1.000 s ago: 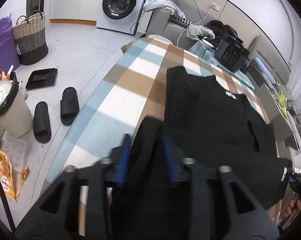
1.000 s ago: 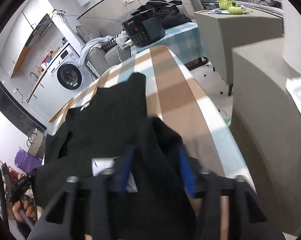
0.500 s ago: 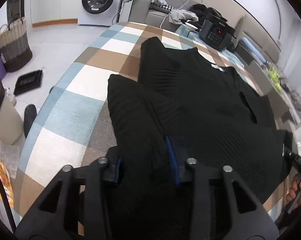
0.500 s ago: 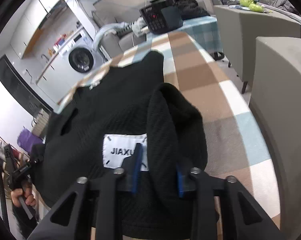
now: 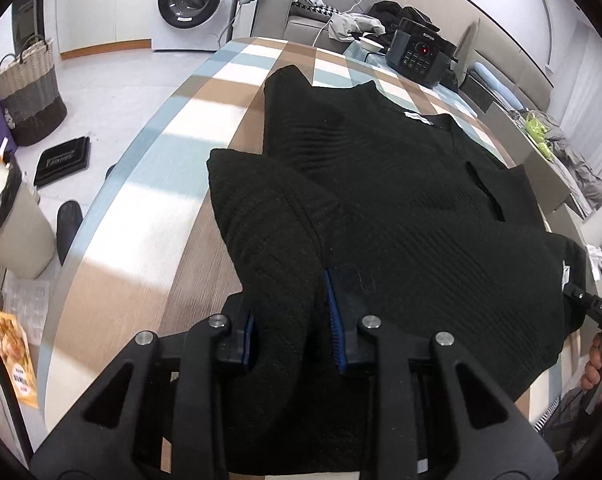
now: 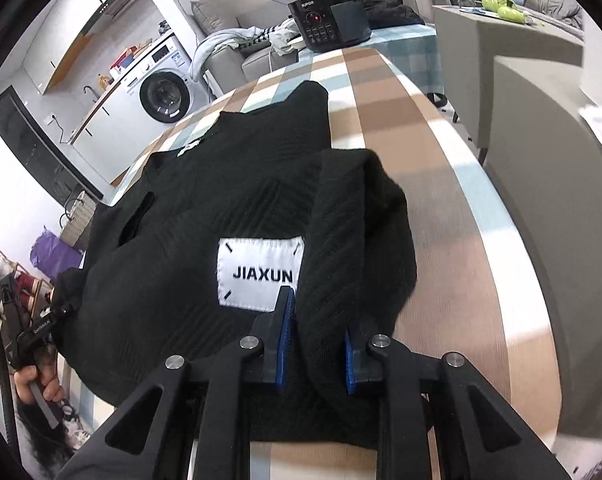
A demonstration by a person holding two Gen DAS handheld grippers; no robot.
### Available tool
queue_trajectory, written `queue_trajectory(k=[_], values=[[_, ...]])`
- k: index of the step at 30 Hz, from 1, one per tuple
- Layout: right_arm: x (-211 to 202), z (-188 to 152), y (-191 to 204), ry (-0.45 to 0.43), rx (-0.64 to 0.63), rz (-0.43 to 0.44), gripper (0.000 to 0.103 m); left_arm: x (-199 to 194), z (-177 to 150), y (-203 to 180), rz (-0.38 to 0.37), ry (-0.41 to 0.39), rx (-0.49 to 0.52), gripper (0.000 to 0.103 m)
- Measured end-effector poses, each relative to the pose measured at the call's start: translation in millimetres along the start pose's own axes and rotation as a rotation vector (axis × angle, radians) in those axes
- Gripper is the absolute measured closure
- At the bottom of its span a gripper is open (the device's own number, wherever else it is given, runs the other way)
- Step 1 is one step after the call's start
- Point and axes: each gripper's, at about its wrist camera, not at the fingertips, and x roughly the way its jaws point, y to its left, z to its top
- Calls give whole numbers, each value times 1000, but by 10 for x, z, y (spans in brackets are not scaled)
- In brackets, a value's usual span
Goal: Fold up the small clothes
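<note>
A black knit sweater (image 5: 401, 200) lies spread on the checked worktop (image 5: 141, 200), its white label (image 6: 259, 272) facing up. The left gripper (image 5: 291, 324) pinches a bunched fold at one bottom corner, and the right gripper (image 6: 315, 344) pinches the other; both sets of fingers have just been closing and now sit narrow on the cloth. The step in hand looks like the first fold, hem toward collar. The next move probably calls for lifting both corners evenly and carrying them forward without letting the thick knit slip.
</note>
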Motion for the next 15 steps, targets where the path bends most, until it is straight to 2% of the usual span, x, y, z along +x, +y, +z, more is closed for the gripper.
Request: queue_trajectory(k=[5, 6, 7, 9, 10, 15], values=[[-218, -188, -39, -5, 28, 9, 81, -290, -225, 125, 0, -3, -41, 73], [-255, -198, -50, -10, 32, 2, 78, -369, -261, 162, -12, -12, -53, 72], [-301, -202, -68, -19, 36, -1, 74, -433, -283, 192, -10, -20, -63, 66], [-383, -218, -86, -29, 31, 4, 68, -551, -323, 246, 19, -35, -69, 61], [-424, -224, -98, -36, 28, 6, 63, -598, -351, 285, 25, -42, -73, 61], [-525, -289, -118, -33, 10, 22, 62, -750, -502, 450, 22, -36, -116, 61]])
